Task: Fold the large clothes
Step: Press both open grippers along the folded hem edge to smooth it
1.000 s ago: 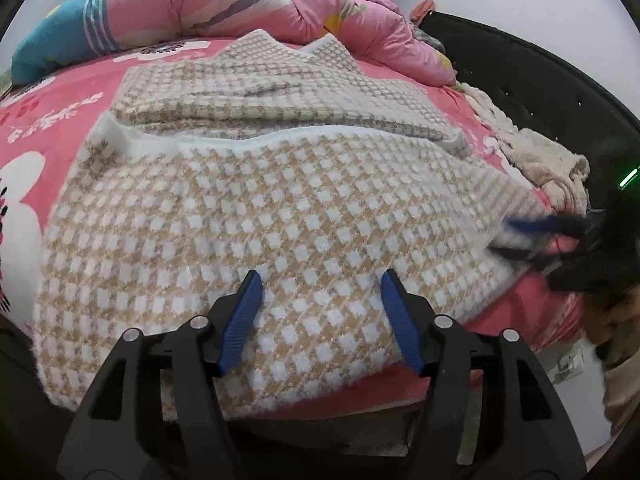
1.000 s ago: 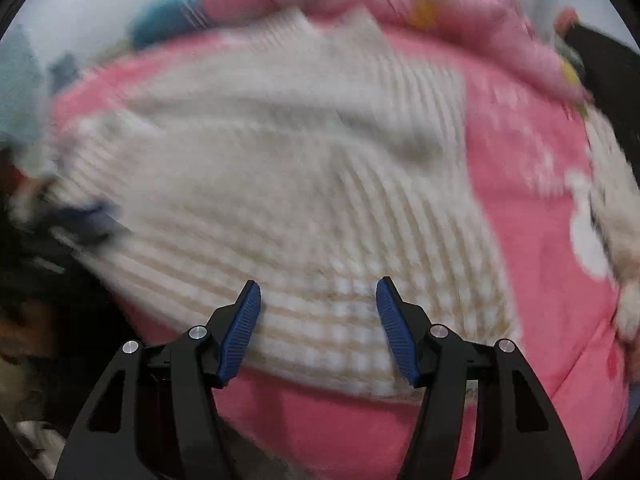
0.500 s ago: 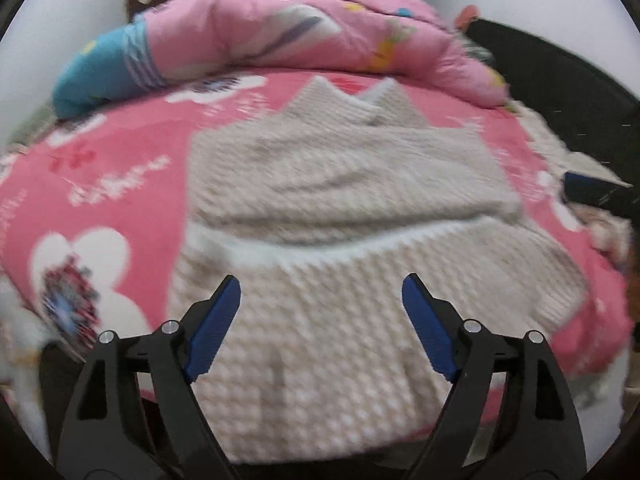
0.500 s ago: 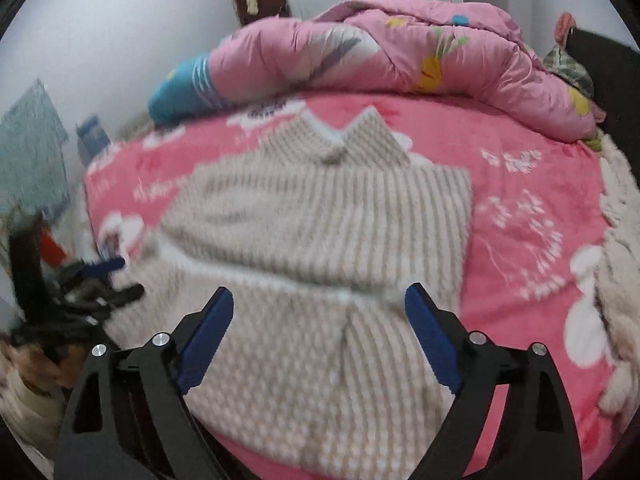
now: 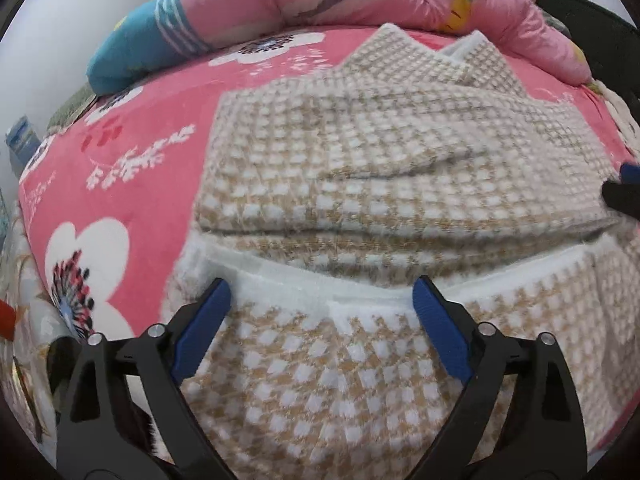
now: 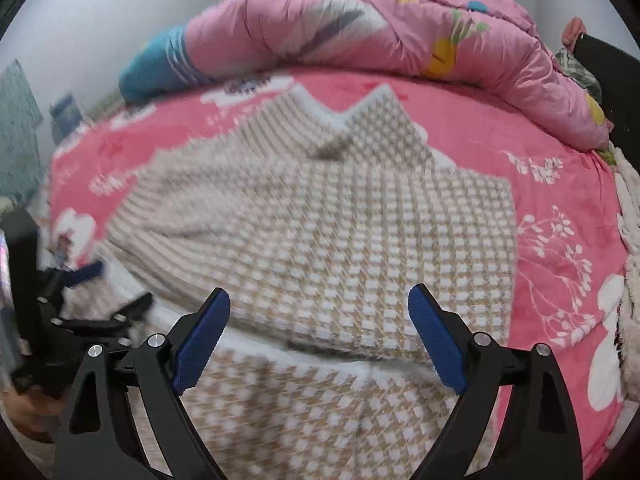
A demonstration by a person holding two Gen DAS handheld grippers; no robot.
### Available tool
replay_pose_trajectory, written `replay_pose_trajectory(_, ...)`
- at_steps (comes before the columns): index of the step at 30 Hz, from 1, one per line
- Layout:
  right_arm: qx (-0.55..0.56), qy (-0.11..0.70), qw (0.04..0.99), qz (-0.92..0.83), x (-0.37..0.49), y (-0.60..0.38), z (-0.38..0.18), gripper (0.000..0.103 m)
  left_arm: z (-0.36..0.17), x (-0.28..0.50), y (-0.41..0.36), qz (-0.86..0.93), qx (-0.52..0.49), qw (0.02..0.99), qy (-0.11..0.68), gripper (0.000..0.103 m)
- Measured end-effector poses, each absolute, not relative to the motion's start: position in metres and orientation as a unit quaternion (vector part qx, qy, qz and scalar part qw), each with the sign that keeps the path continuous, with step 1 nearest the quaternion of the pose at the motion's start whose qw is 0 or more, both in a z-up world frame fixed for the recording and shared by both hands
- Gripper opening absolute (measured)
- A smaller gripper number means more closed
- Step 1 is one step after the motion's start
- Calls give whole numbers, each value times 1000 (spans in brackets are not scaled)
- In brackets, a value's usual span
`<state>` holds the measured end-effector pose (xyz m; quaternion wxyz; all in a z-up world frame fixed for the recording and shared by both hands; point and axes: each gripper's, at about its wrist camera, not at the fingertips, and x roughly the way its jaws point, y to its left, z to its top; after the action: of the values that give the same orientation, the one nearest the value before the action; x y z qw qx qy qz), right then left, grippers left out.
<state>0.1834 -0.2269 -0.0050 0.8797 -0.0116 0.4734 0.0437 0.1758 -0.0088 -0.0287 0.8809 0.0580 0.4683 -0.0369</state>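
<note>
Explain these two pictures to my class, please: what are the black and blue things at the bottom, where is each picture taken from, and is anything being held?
There is no robot here. A person holds a pair of hand tongs in each hand, and a small wide-angle camera on each looks forward along its two blue-tipped fingers. One picture is from the left tongs, the other from the right tongs. Each view also catches the other pair at its edge. Both look down at a checked beige and white coat, partly folded on a pink flowered bedsheet, with a rolled pink quilt behind it. Both pairs of tongs have just been opening and now stand wide open above the coat. Nothing is held.
</note>
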Motion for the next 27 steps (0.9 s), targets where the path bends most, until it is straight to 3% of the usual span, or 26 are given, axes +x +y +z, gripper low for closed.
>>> replay_pose_trajectory(3, -19, 503, 863, 39, 190, -228, -32, 97, -30, 176, -7, -34, 50, 881, 468, 94)
replay_pose_trajectory(27, -37, 520, 852, 52, 194, -227, -39, 97, -34, 179, -4, -28, 38, 880, 472, 95)
